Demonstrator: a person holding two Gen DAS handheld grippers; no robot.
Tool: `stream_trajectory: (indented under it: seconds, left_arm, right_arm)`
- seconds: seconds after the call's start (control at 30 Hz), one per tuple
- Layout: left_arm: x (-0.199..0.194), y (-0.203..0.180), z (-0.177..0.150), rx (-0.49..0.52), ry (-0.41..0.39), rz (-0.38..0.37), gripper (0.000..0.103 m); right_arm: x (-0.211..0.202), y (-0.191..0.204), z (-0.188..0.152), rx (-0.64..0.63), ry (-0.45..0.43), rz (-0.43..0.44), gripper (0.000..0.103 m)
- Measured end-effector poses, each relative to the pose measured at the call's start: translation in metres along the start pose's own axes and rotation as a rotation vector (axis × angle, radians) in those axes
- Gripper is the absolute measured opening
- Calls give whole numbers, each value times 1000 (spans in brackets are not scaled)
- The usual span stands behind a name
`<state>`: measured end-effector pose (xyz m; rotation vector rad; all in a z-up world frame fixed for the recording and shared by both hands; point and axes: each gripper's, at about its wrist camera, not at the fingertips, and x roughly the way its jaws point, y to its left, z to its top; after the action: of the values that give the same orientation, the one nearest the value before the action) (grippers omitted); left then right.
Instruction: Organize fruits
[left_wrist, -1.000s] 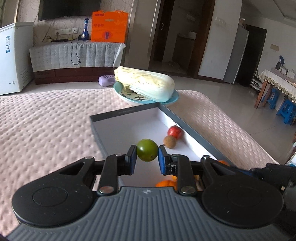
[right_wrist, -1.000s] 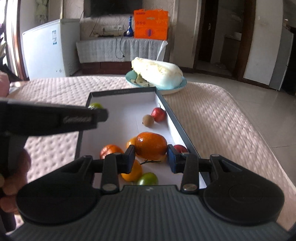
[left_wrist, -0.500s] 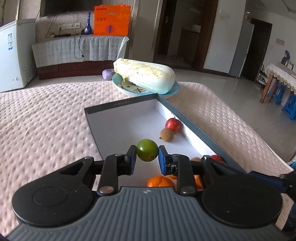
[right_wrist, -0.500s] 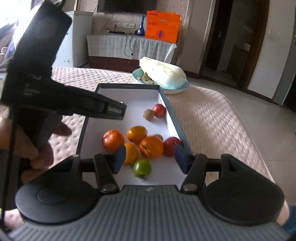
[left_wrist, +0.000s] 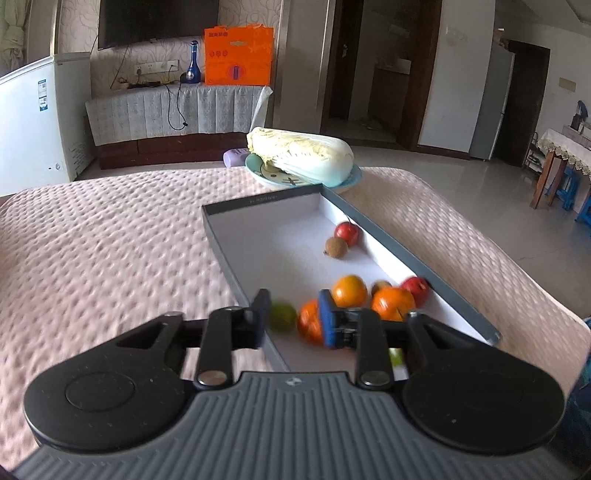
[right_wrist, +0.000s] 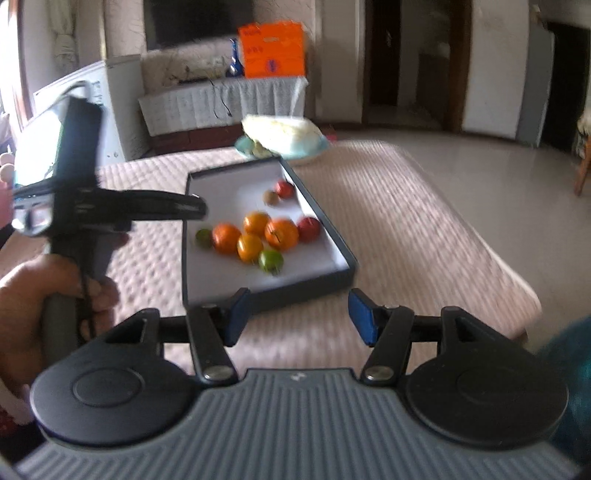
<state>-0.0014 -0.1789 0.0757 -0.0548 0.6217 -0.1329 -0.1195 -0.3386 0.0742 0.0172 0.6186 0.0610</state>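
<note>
My left gripper (left_wrist: 291, 319) has just been opening its jaws; the green fruit (left_wrist: 282, 316) sits loose between them inside the tray (left_wrist: 373, 225), beside an orange (left_wrist: 310, 322). My right gripper (right_wrist: 297, 317) hangs released and empty before the tray's near wall. More oranges, red fruits and a brown one lie further up the tray. A cabbage (left_wrist: 301, 155) on a plate (left_wrist: 349, 181) stands past it on the pink surface (left_wrist: 110, 240). At the right view's lower left, a hand (right_wrist: 44, 295) grips the left tool's handle.
</note>
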Motion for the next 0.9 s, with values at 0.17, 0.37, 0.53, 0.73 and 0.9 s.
stream_trajectory:
  seconds: [0.17, 0.37, 0.53, 0.73, 0.9]
  left_arm:
    - [-35, -5, -19, 12, -35, 9, 88]
    - [-71, -9, -38, 30, -71, 22, 99]
    - [-91, -10, -44, 77, -108, 70, 100]
    - [-113, -9, -51, 69, -159, 59, 100]
    - [-125, -16, -58, 78, -171, 72, 100]
  right_arm:
    - [-18, -14, -10, 73, -2, 10, 60]
    - [-28, -11, -22, 66, -14, 12, 60]
    - [-33, -10, -24, 58, -24, 4, 60]
    - [-32, -10, -25, 56, -17, 16, 60]
    - [-30, -9, -26, 40, 2, 9, 60]
